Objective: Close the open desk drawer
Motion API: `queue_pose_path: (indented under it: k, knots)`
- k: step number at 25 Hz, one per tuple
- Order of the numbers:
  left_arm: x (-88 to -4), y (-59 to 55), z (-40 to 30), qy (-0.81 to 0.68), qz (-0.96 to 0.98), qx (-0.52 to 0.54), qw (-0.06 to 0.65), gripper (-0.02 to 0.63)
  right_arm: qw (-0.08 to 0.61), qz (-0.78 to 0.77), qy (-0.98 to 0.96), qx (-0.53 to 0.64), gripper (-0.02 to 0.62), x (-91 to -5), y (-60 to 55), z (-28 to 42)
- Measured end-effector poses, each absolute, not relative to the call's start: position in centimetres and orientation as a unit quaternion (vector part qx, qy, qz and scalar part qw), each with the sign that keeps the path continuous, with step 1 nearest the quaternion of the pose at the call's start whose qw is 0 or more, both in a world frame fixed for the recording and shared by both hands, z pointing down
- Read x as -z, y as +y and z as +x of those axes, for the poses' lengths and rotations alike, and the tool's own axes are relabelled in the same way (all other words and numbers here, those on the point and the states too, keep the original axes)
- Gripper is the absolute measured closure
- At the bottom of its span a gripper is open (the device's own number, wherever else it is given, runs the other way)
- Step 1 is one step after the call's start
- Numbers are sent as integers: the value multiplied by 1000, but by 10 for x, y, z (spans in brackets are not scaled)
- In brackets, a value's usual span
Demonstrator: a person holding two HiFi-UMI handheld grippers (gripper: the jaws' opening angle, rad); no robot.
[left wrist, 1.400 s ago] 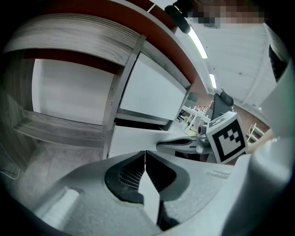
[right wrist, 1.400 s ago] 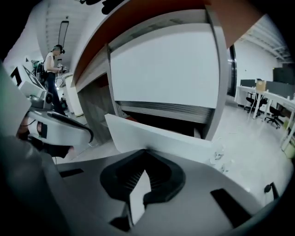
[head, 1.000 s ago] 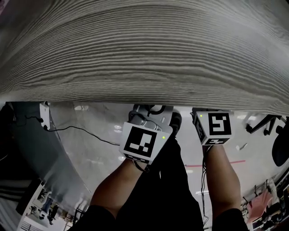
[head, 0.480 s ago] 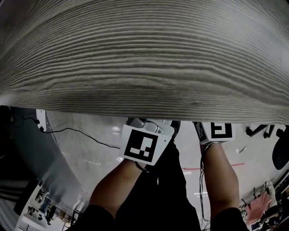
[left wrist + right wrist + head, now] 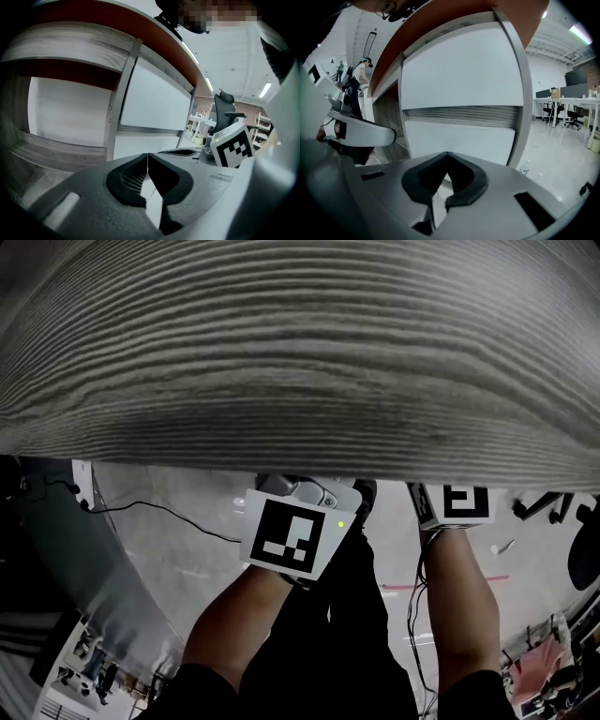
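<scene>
The desk top (image 5: 300, 362), grey wood grain, fills the upper head view. Both grippers reach under its front edge, so their jaws are hidden there; only the left marker cube (image 5: 291, 538) and the right marker cube (image 5: 457, 502) show. My left gripper (image 5: 148, 155) is shut with nothing in it and points at the white drawer fronts (image 5: 154, 101). My right gripper (image 5: 447, 154) is also shut and empty, close before an upper white drawer front (image 5: 464, 75) and a lower one (image 5: 459, 140). A wood-grain strip (image 5: 461, 116) lies between them. I cannot tell how far any drawer stands out.
A black cable (image 5: 159, 512) runs across the pale floor under the desk. A grey upright desk frame (image 5: 525, 93) borders the drawers on the right. An office chair (image 5: 227, 110) and more desks (image 5: 567, 101) stand farther off in the room.
The desk's front edge now covers more of both grippers in the head view, and the right marker cube is half hidden. The hands themselves have hardly shifted.
</scene>
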State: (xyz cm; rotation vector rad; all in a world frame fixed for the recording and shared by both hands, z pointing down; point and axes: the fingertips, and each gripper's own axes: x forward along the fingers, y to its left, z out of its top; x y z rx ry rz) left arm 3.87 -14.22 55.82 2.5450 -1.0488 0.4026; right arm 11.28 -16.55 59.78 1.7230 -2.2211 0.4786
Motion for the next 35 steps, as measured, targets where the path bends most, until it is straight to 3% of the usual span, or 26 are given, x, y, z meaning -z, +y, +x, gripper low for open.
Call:
queue_pose_path:
  k: [35]
  knots:
    - [-546, -114, 36, -361, 907, -136, 168, 598, 121, 594, -776, -173, 582, -579, -128, 104]
